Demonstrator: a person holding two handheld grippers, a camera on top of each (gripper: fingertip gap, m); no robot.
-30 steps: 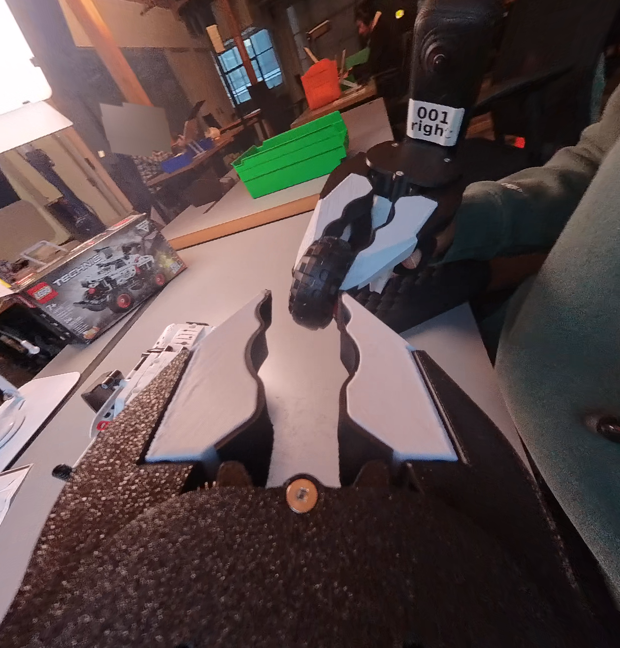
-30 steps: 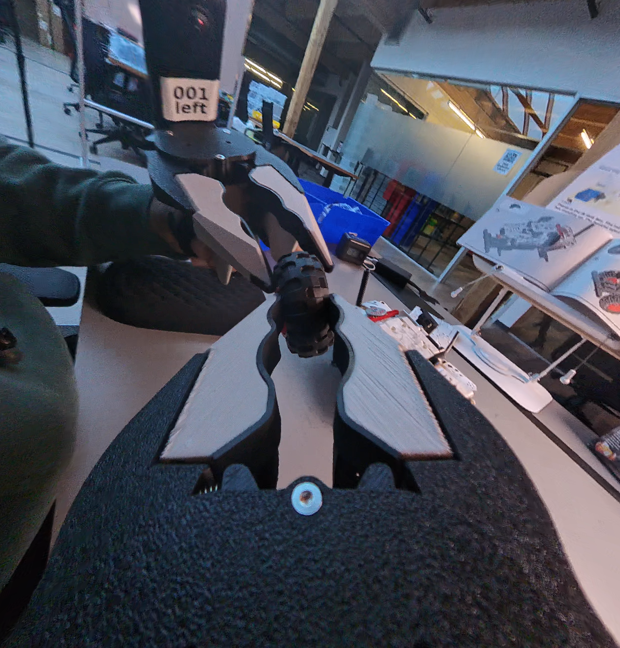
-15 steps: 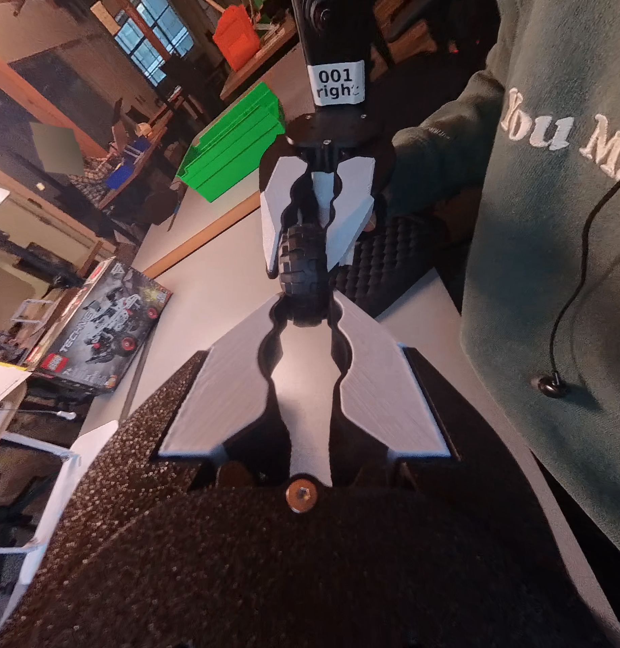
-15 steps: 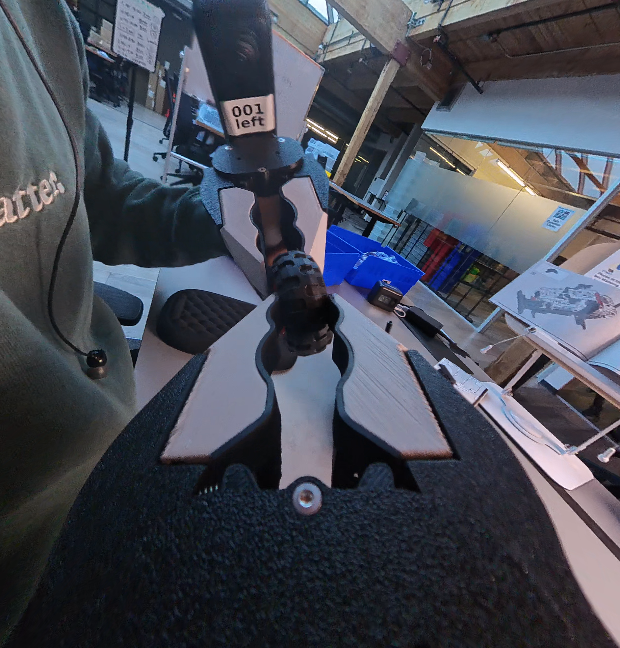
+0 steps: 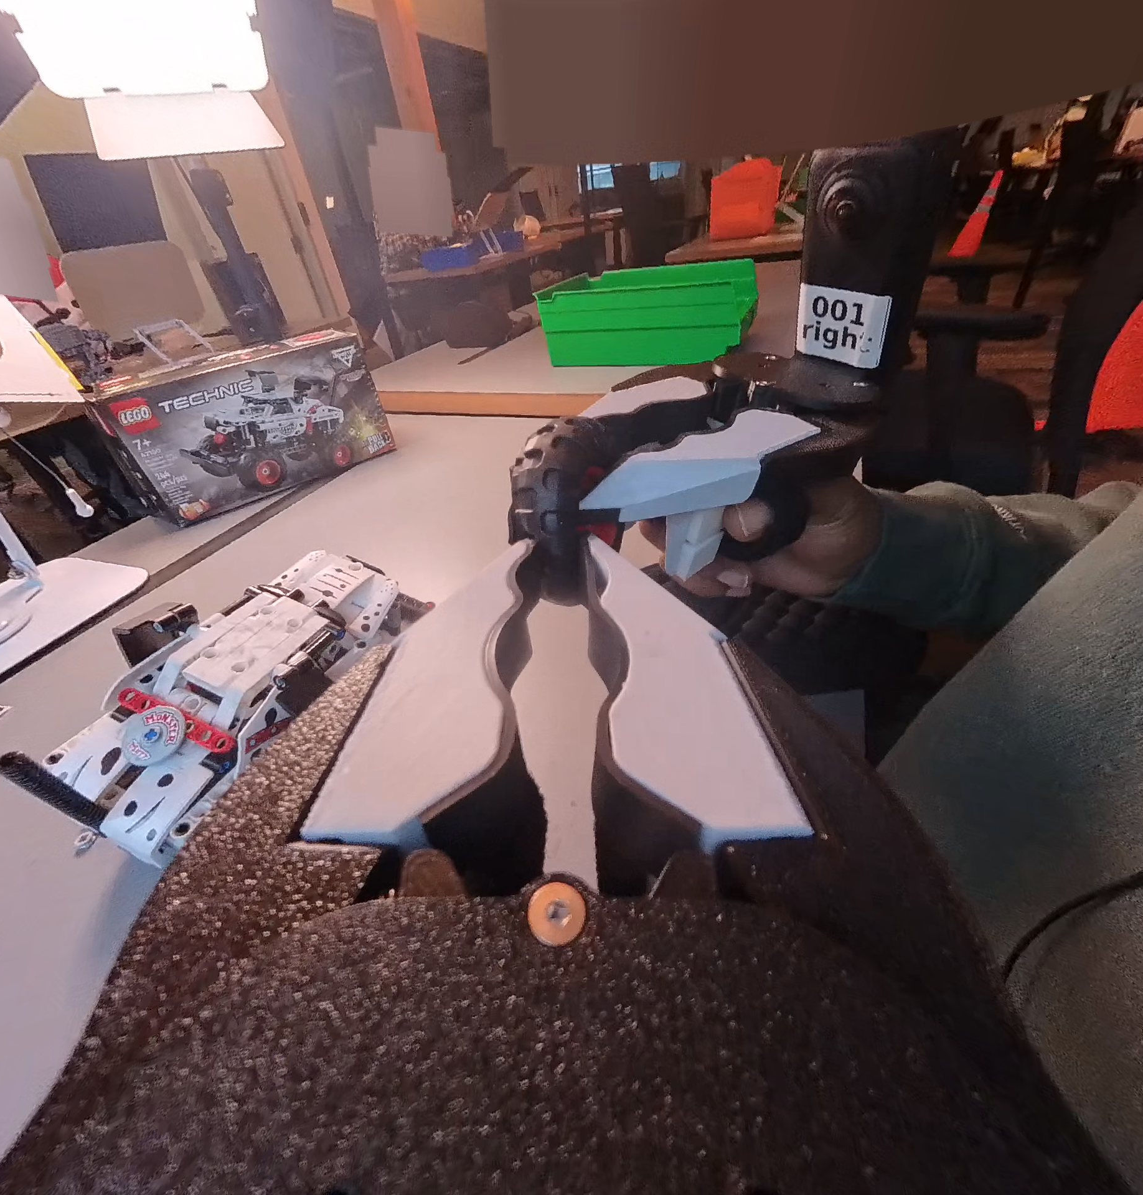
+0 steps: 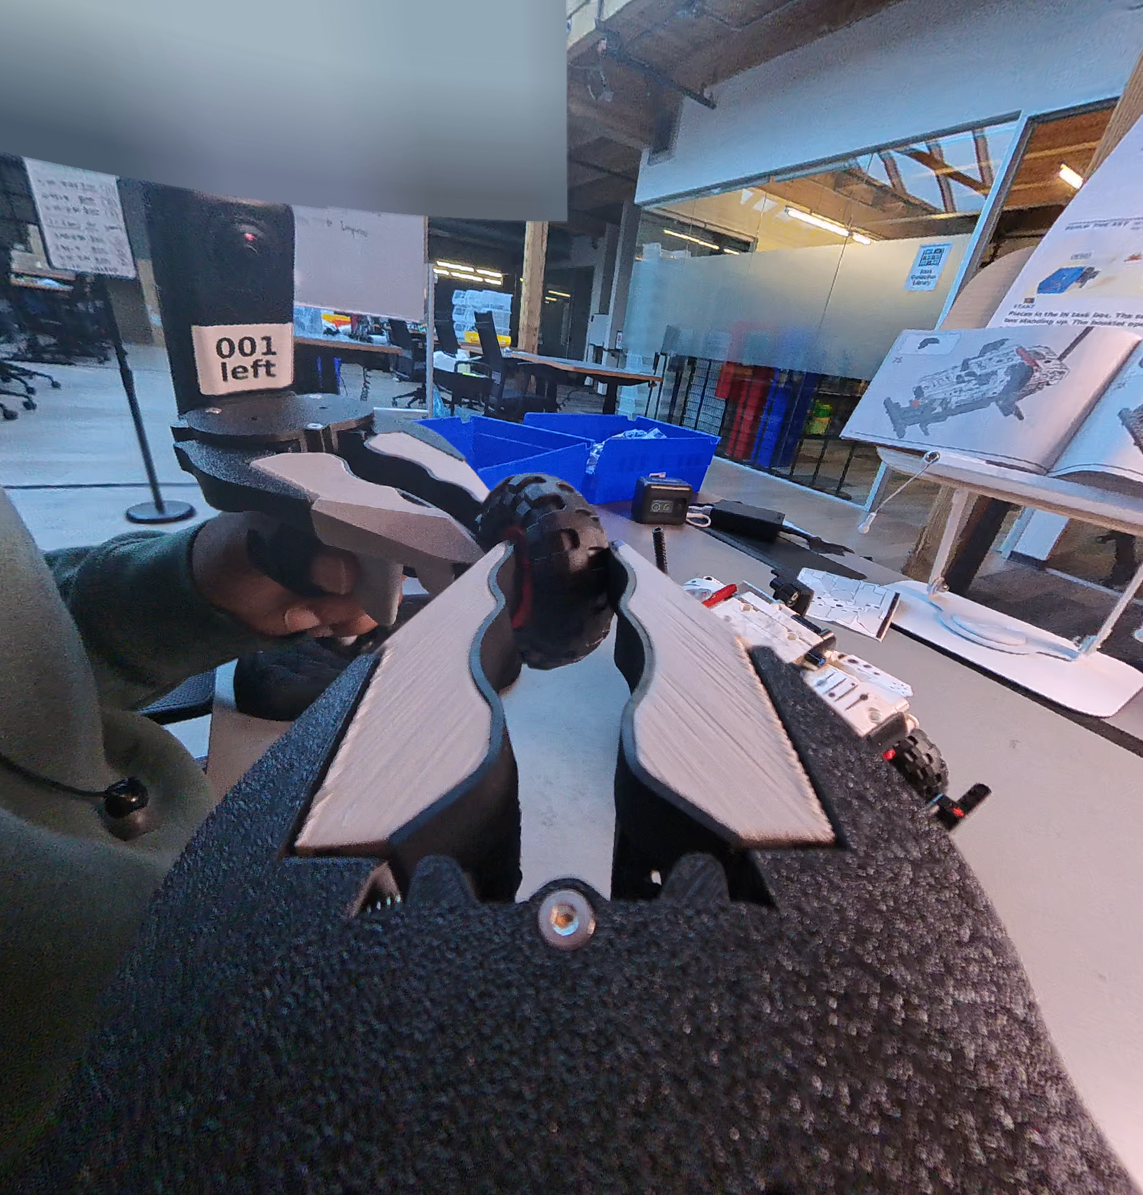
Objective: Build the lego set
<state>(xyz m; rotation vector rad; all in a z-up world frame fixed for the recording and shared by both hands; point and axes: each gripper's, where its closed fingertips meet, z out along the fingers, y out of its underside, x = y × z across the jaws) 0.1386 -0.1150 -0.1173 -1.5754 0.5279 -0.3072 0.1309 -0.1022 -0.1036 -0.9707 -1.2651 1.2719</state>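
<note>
The left gripper [image 5: 554, 549] now pinches the black wheel [image 5: 546, 482] too — half a second ago its fingers only touched it. Both grippers now sit lower — the white truck body [image 5: 232, 685] is back in sight.

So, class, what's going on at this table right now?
A person is building a Lego truck with a handheld gripper in each hand. Both the left gripper and the right gripper are closed on one black wheel with a red hub, held up above the grey table. The white truck body lies on the table, with one wheel visible on it. The instruction booklet stands open on a stand nearby.
</note>
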